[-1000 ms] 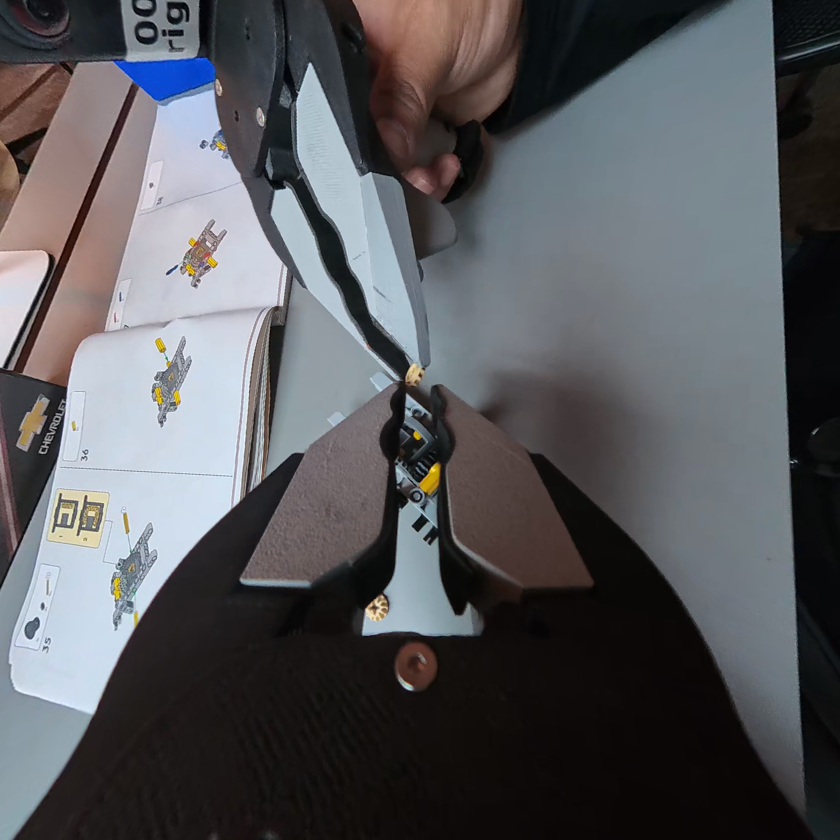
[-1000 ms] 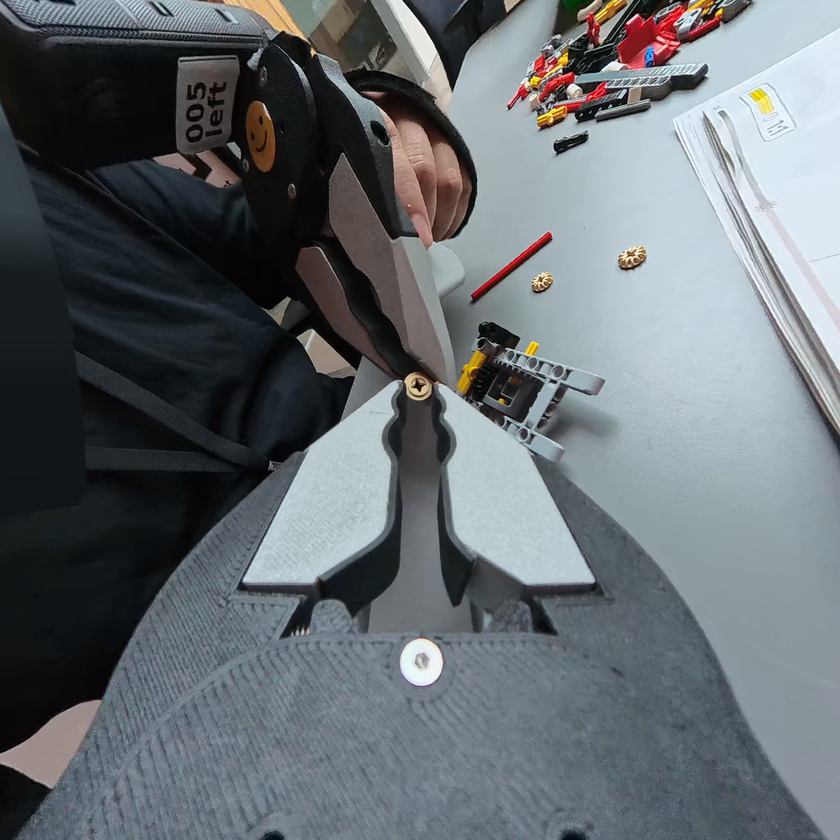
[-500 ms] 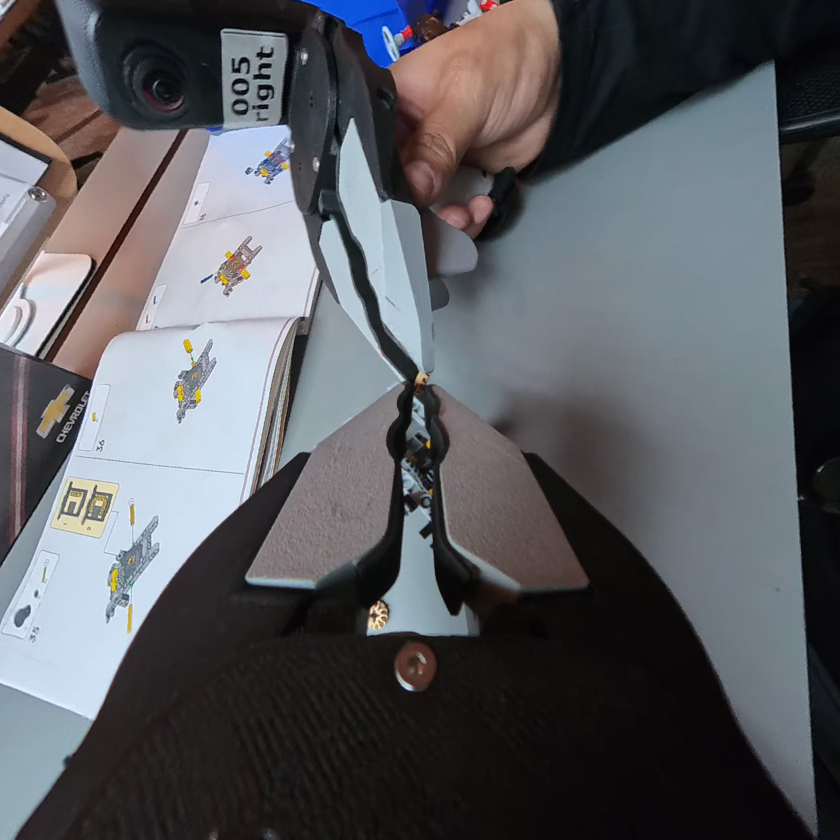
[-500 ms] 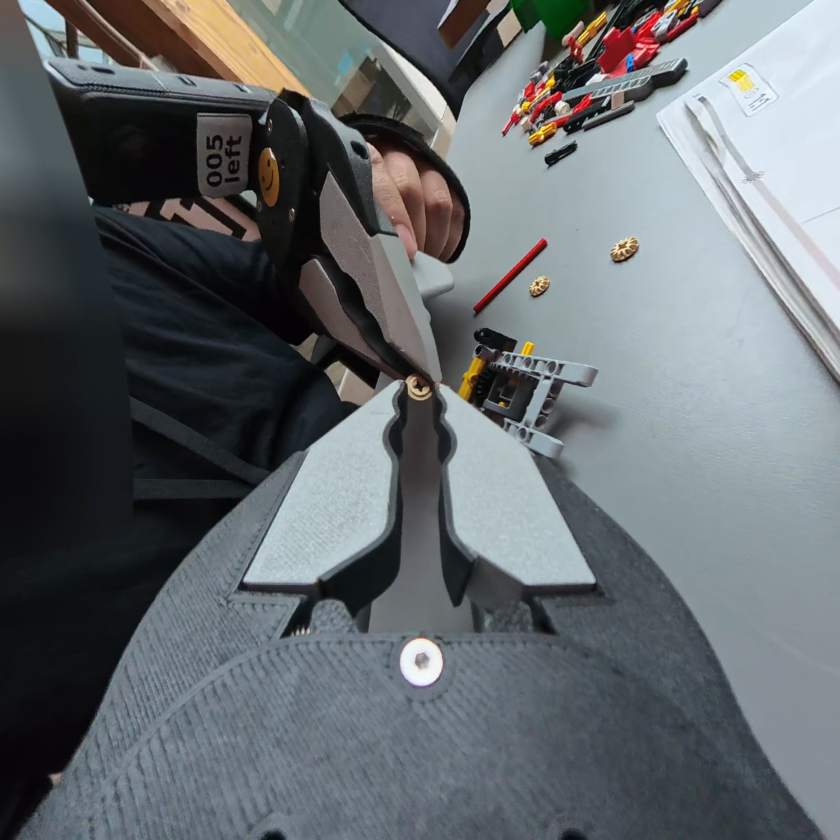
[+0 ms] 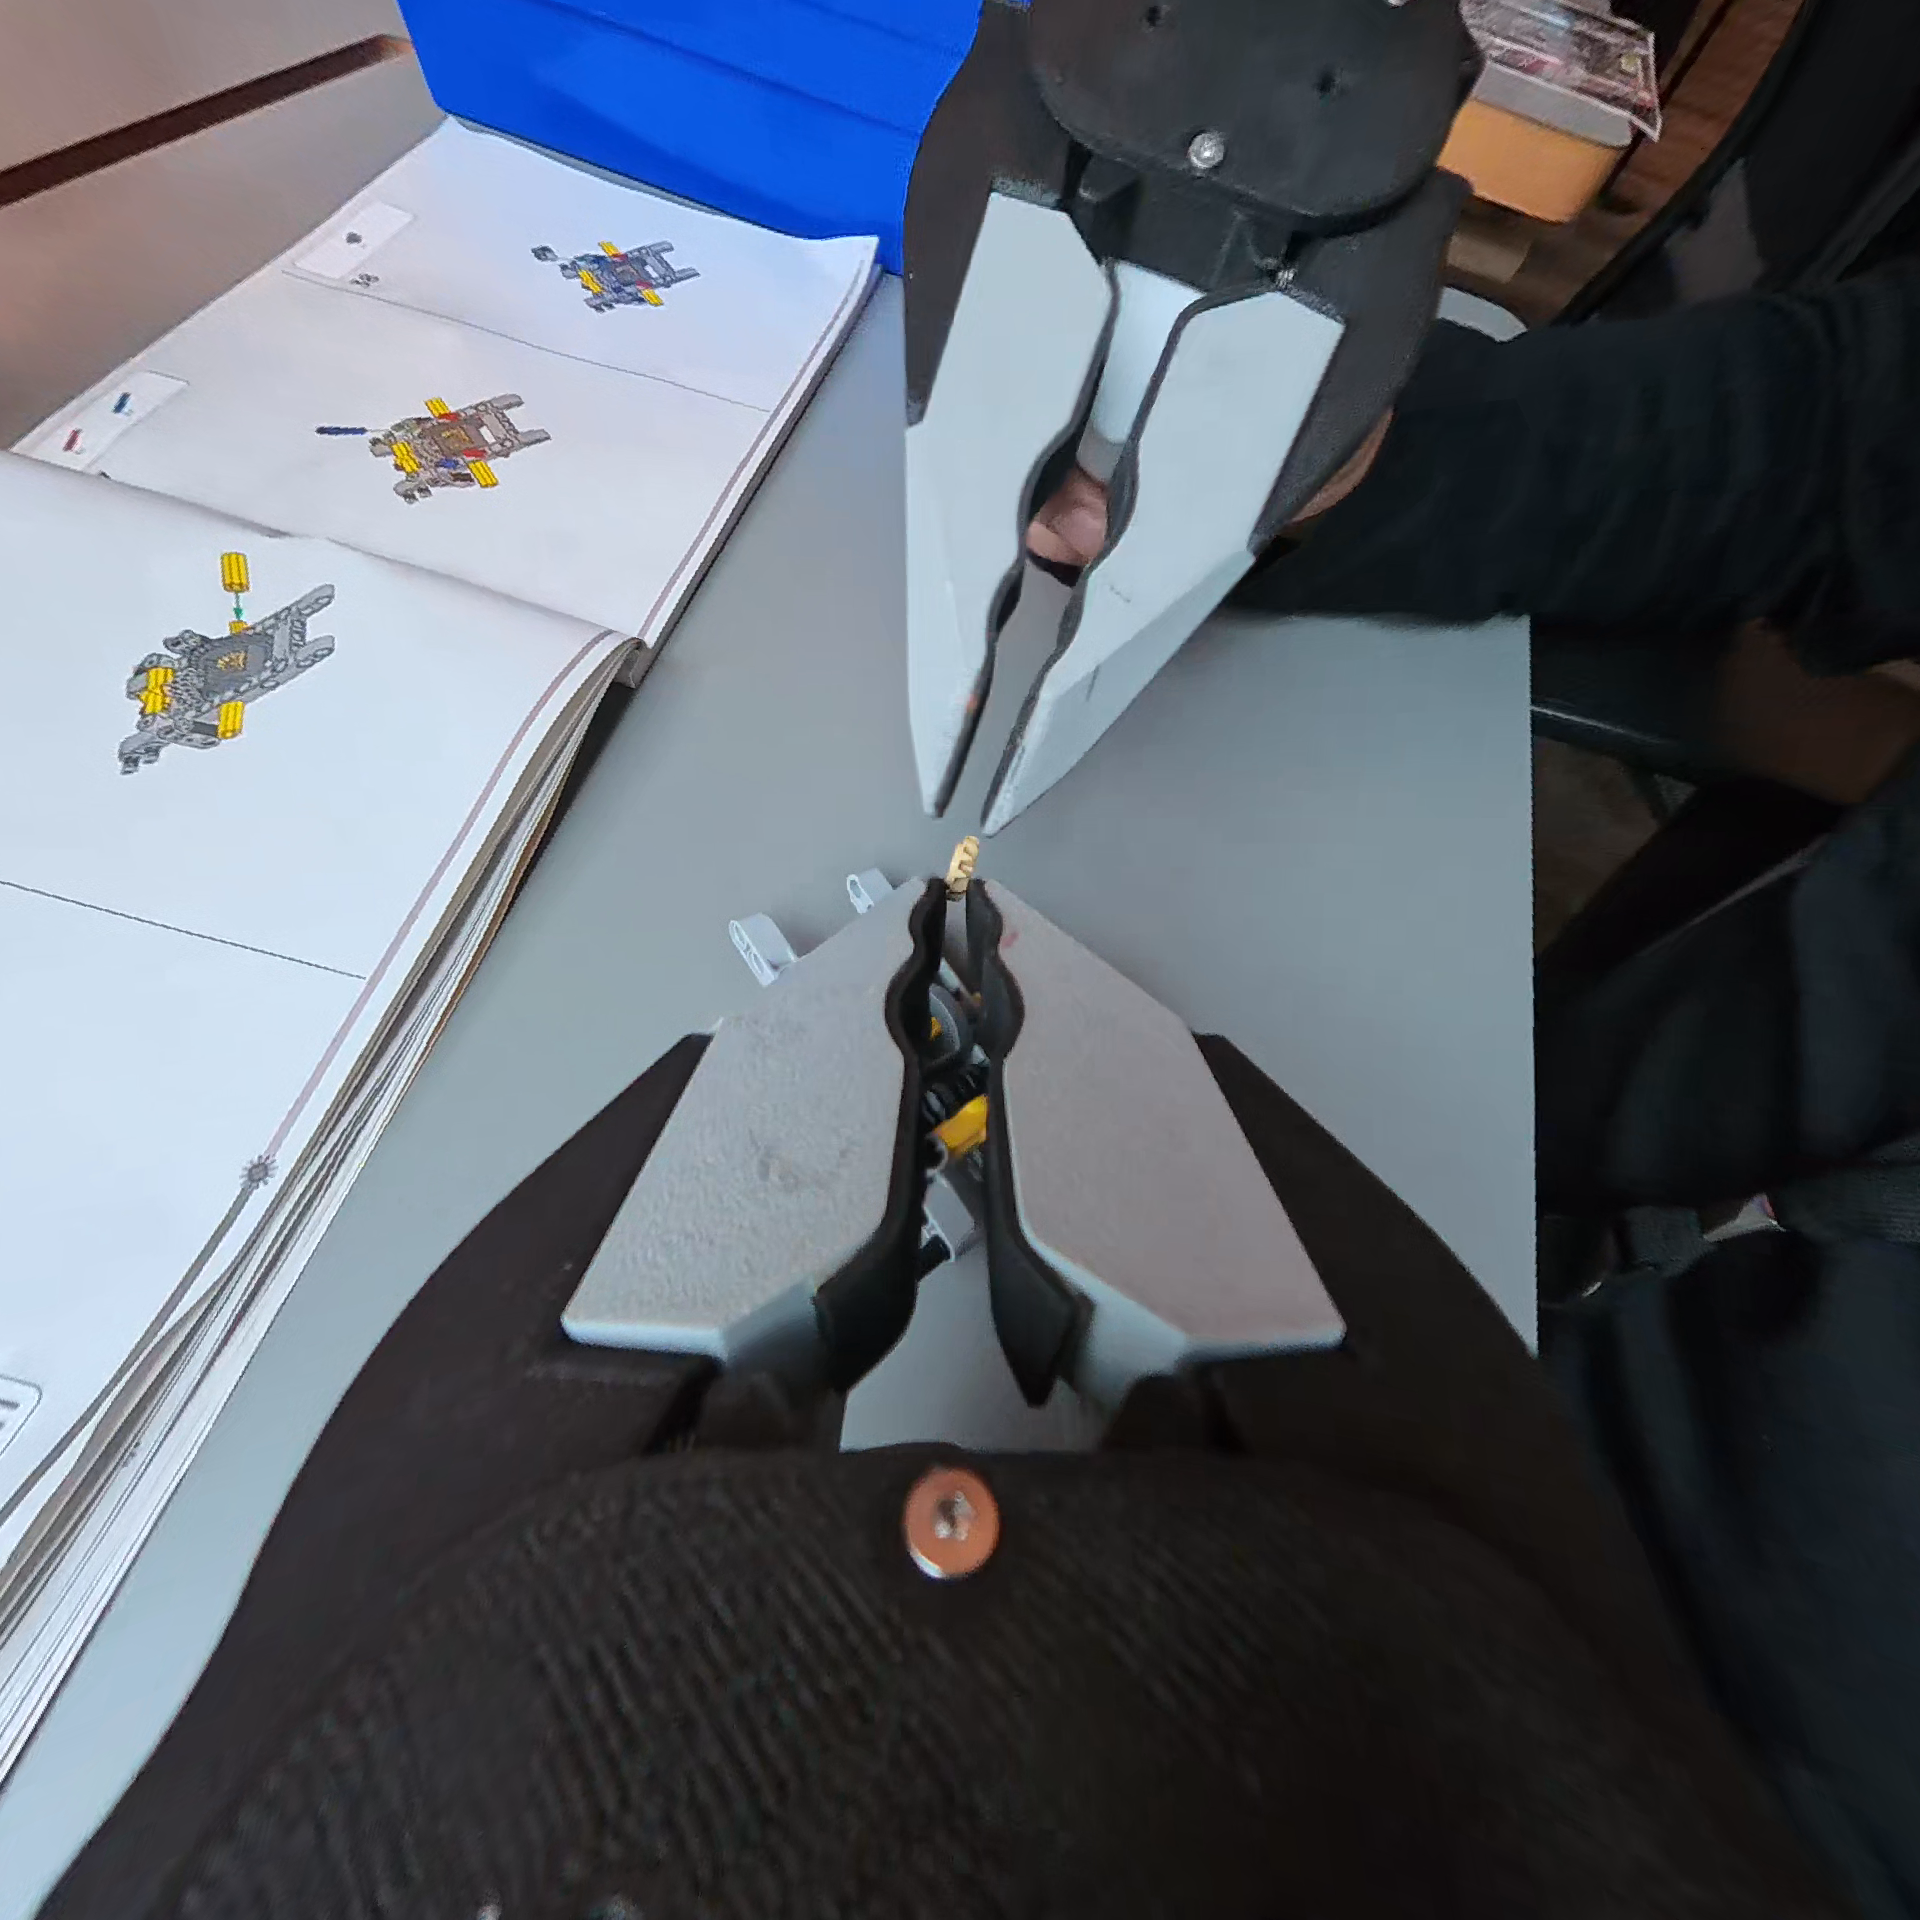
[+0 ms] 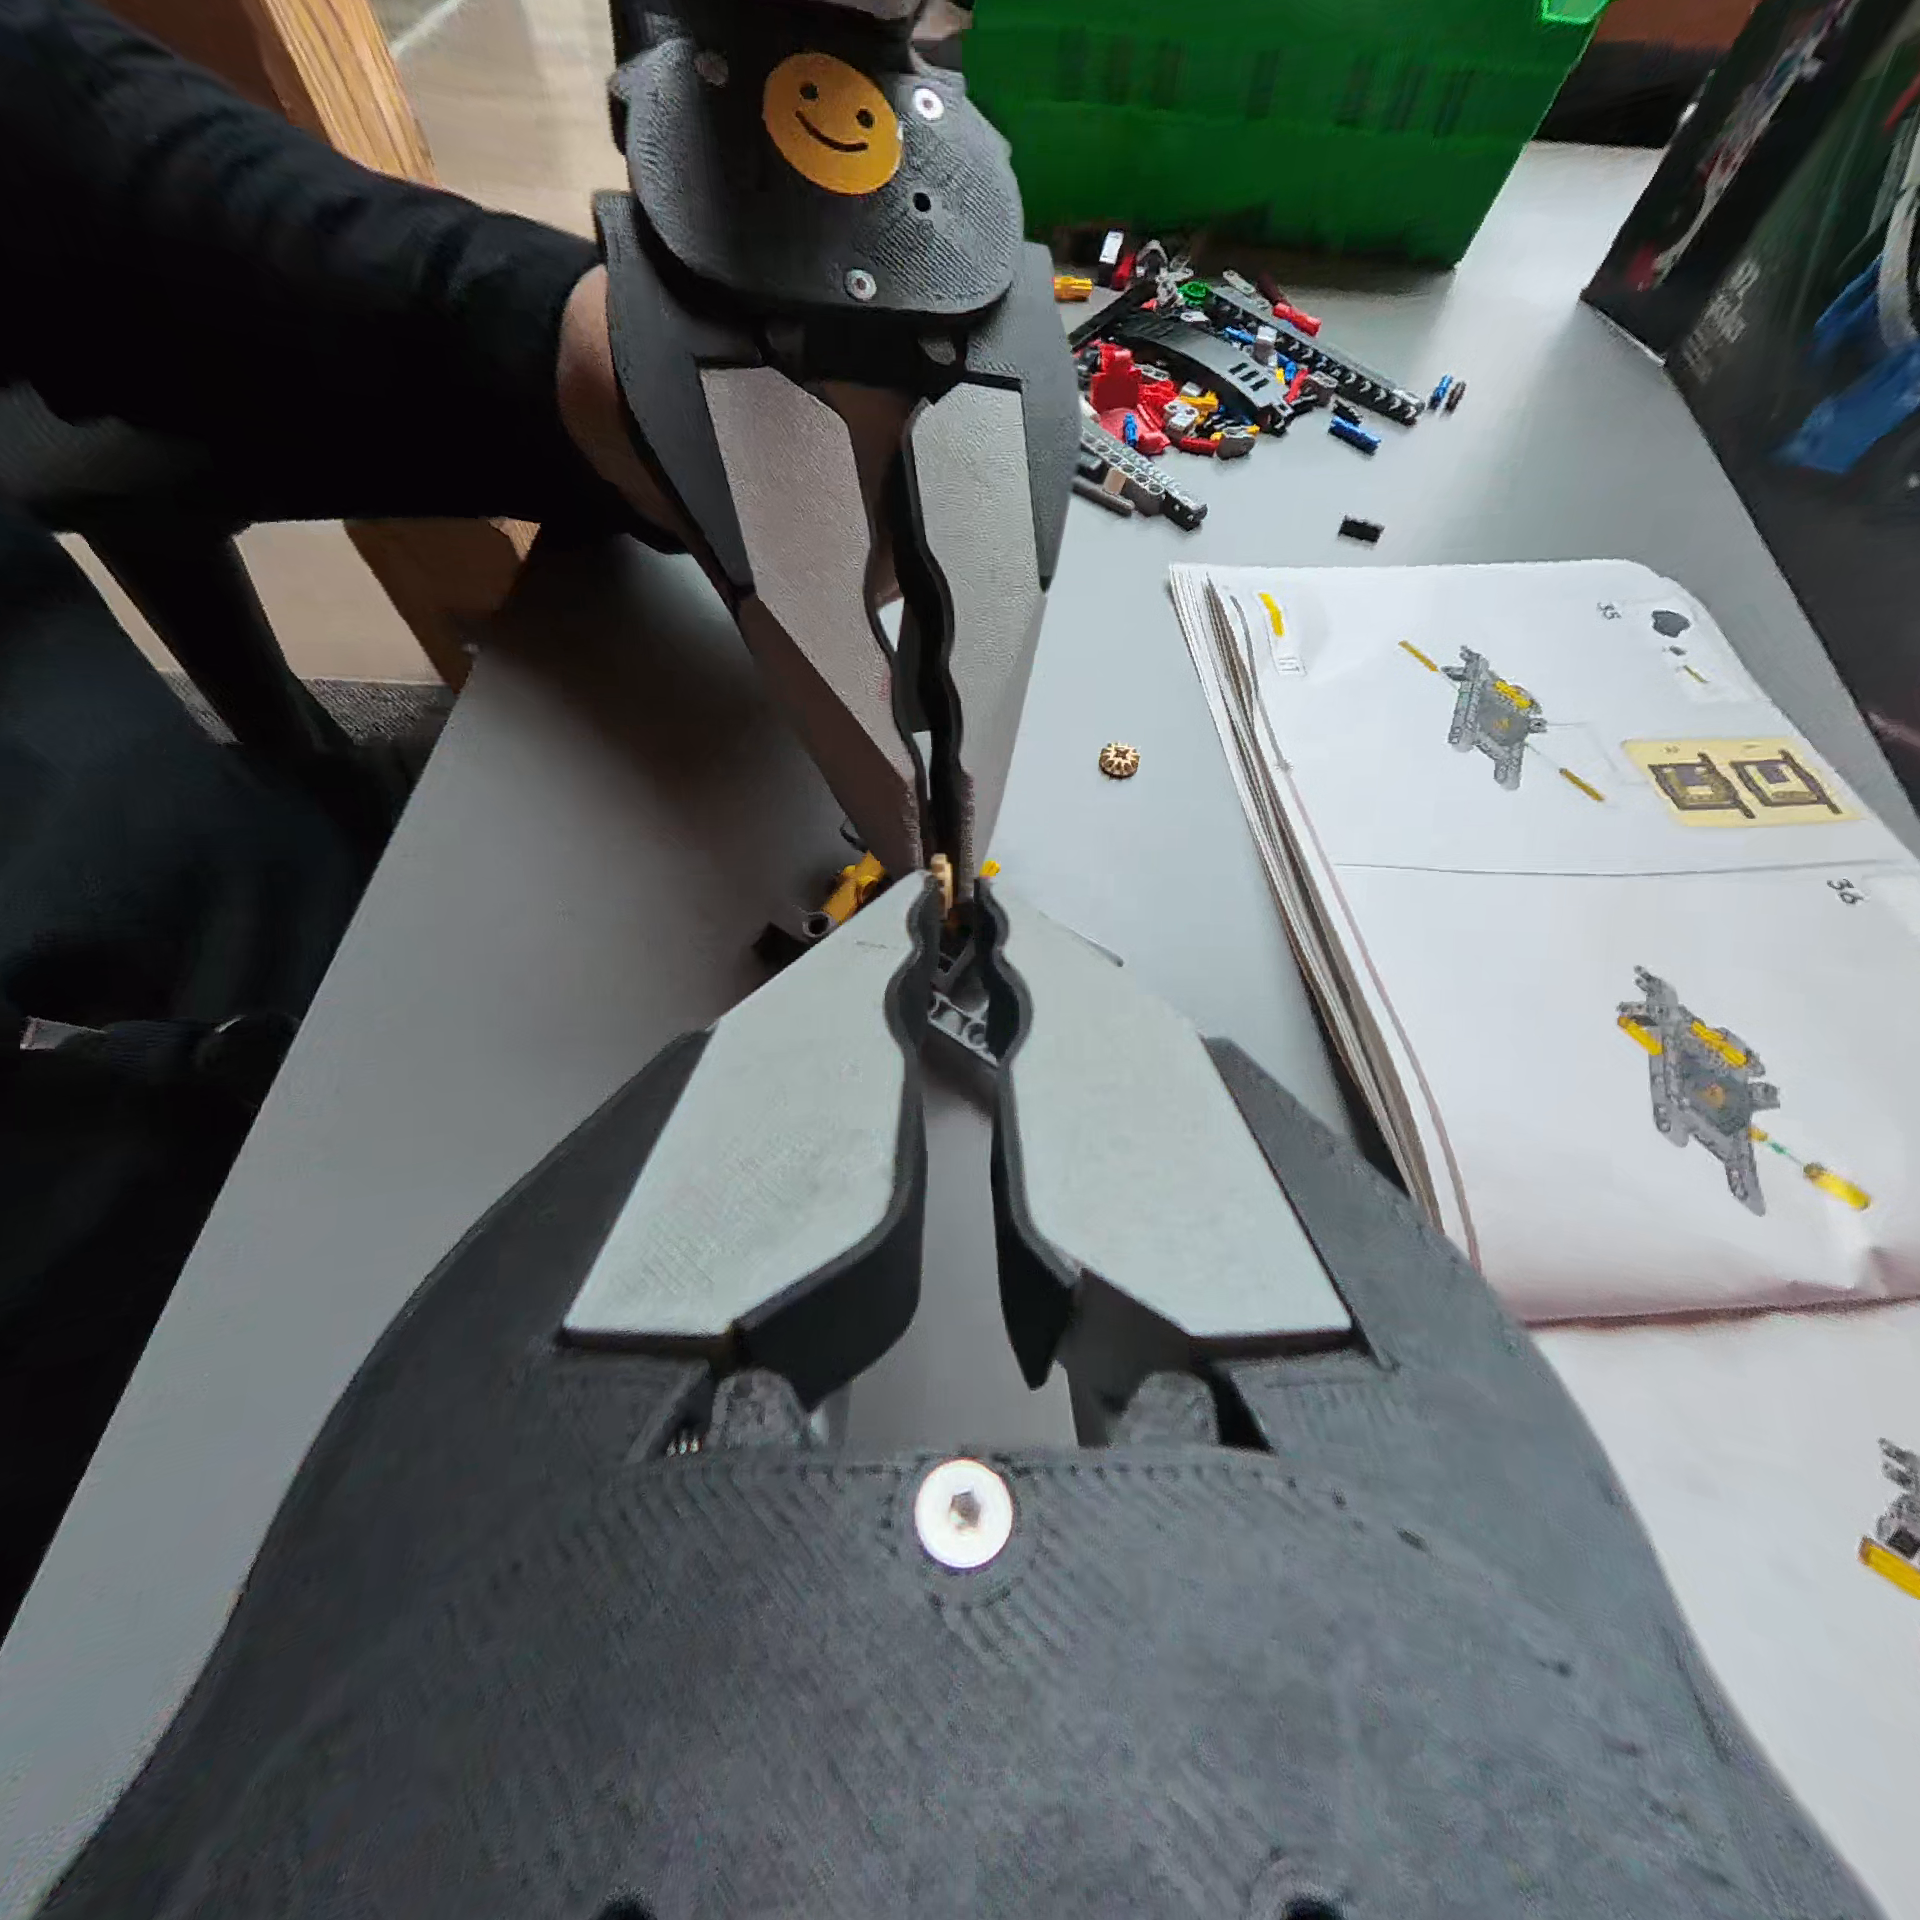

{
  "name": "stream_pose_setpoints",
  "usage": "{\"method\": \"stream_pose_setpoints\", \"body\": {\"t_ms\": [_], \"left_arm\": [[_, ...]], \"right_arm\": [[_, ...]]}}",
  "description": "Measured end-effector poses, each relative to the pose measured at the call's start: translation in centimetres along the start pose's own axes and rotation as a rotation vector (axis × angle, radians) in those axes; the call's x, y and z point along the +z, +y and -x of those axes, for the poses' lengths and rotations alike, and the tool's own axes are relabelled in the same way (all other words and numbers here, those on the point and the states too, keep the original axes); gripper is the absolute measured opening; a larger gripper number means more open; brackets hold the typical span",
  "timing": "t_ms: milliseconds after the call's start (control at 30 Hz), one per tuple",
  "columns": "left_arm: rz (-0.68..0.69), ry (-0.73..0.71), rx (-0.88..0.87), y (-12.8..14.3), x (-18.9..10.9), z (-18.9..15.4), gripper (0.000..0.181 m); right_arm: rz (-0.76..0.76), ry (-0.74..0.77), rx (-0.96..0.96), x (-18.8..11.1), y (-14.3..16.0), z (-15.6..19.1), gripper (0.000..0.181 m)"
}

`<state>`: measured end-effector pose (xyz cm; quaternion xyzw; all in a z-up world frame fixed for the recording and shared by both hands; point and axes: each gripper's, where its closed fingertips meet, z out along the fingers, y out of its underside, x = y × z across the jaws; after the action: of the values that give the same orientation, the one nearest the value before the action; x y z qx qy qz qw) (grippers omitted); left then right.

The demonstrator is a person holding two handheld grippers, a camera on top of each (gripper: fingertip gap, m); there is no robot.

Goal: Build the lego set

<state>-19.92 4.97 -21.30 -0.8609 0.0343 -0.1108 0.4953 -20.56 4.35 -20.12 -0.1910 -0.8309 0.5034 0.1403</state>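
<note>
A small tan gear (image 5: 964, 862) sits edge-on in the shut tips of my left gripper (image 5: 958, 891), just above the table. My right gripper (image 5: 961, 821) points at it tip to tip from the far side, its jaws a narrow gap apart, just clear of the gear. In the right wrist view the gear (image 6: 940, 873) shows between the left gripper (image 6: 940, 847) and my right gripper (image 6: 953, 891). The grey and yellow lego assembly (image 5: 956, 1122) lies on the table under both grippers. It is mostly hidden by the fingers and also shows in the right wrist view (image 6: 961, 1013).
An open instruction booklet (image 5: 312, 727) lies beside the assembly, also in the right wrist view (image 6: 1558, 935). A loose tan gear (image 6: 1119, 758), a pile of loose parts (image 6: 1195, 395), a green bin (image 6: 1247, 114) and a dark box (image 6: 1818, 260) lie beyond. A blue box (image 5: 707, 94) stands behind the booklet. The tips of both grippers are at nearly the same place.
The gear was in the right gripper's tips; now the left gripper holds it. The right jaws have parted slightly and drawn back. Both grippers have turned to face each other head-on.
</note>
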Motion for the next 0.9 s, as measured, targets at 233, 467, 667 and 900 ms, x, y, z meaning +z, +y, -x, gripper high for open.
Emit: {"method": "stream_pose_setpoints", "body": {"t_ms": [233, 467, 667, 900], "left_arm": [[0.028, -0.025, 0.044, 0.34, 0.21, -0.01, 0.001], [0.042, -0.033, 0.065, 0.57, 0.33, -0.05, 0.0], [0.035, -0.03, 0.061, 0.39, 0.24, -0.08, 0.0], [0.037, -0.023, 0.041, 0.51, 0.27, 0.03, 0.0]], "right_arm": [[0.037, -0.023, -0.024, 0.32, 0.57, 0.51, 0.0], [0.054, -0.01, -0.046, 0.48, 0.92, 0.39, 0.002], [0.063, -0.004, -0.071, 0.63, 1.01, 0.57, 0.0], [0.071, 0.019, -0.097, 0.7, 1.09, 0.46, 0.0]]}}
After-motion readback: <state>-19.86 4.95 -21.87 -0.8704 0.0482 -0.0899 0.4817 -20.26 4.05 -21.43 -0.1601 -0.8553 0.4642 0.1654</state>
